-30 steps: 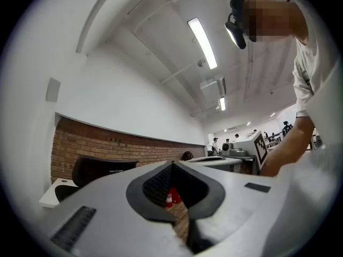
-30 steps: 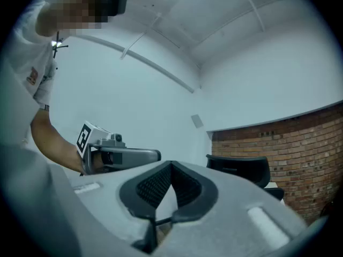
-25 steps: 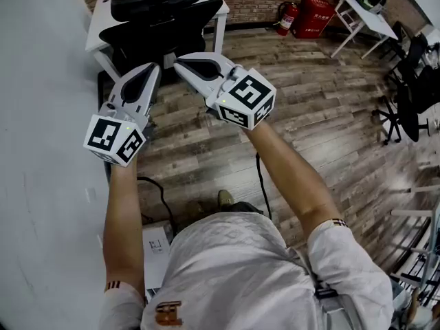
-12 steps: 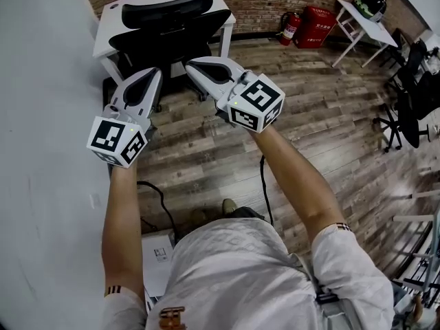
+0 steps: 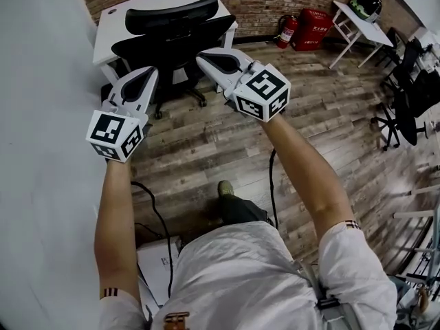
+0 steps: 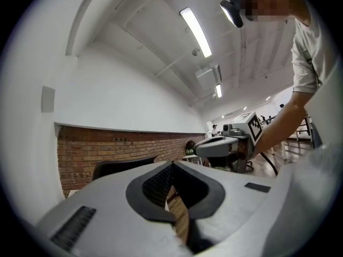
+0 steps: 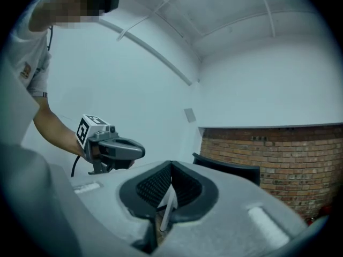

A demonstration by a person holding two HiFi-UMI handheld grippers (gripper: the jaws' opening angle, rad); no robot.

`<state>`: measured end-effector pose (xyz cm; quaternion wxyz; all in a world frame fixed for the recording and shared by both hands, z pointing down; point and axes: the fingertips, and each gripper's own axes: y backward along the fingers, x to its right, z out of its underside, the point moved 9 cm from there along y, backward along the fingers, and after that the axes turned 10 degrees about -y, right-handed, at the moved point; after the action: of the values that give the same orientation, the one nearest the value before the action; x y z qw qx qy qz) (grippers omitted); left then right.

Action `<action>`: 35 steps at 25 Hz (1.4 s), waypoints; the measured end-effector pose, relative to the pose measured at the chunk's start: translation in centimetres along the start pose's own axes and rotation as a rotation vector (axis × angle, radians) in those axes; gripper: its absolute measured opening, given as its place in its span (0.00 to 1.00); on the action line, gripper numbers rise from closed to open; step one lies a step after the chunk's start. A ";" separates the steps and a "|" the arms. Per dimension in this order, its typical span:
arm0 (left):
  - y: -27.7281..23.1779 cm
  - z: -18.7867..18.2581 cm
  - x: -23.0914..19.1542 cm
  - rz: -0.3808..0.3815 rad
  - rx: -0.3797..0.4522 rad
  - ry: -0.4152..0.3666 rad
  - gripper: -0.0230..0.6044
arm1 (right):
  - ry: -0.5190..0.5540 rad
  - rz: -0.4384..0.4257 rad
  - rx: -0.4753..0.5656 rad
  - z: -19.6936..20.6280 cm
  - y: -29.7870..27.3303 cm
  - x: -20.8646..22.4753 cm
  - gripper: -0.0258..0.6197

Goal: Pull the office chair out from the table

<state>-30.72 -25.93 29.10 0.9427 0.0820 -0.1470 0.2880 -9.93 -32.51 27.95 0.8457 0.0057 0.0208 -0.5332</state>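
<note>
The black office chair (image 5: 172,29) stands tucked against the white table (image 5: 110,26) at the top of the head view. My left gripper (image 5: 146,72) is held level just short of the chair's seat, shut and empty. To its right, my right gripper (image 5: 205,56) hovers near the seat's right edge, also shut with nothing in it. Neither touches the chair. In the left gripper view the closed left gripper (image 6: 171,165) points past the chair back (image 6: 115,168), with the right gripper (image 6: 225,144) alongside. Beyond the closed right gripper (image 7: 171,166) in the right gripper view is the chair's headrest (image 7: 230,170).
A white wall (image 5: 41,150) runs close along the left. A brick wall (image 5: 261,2) stands behind the table, with a fire extinguisher (image 5: 287,22) and a red box (image 5: 313,23). A second white table (image 5: 361,16) and black chairs (image 5: 412,95) stand at the right. Cables (image 5: 155,212) lie on the wood floor.
Both hands have shifted a little across the room, and the head view now takes in more of the chair and table. Both grippers stay shut.
</note>
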 end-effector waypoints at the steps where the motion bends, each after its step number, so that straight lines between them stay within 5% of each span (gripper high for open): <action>1: -0.4 0.3 -0.4 0.000 -0.007 -0.010 0.04 | 0.009 0.005 -0.006 0.1 -0.4 0.7 0.04; 8: -4.4 2.4 -4.3 -0.043 -0.079 -0.084 0.07 | 0.131 -0.008 -0.099 1.6 -3.2 7.0 0.12; 12: -7.7 4.2 -6.8 -0.053 -0.171 -0.147 0.18 | 0.175 -0.017 -0.155 2.5 -4.4 12.2 0.18; 21: -13.4 10.2 -12.3 -0.007 -0.496 -0.353 0.39 | 0.302 -0.073 -0.336 5.5 -6.8 22.7 0.31; 35: -16.8 17.1 -21.1 0.134 -0.909 -0.510 0.45 | 0.493 -0.050 -0.726 10.5 -12.0 32.4 0.47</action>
<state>-41.87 -54.76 37.24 0.7970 -0.2771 -0.4870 0.2256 -6.53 -67.25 37.26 0.7495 -0.1651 0.4082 -0.4943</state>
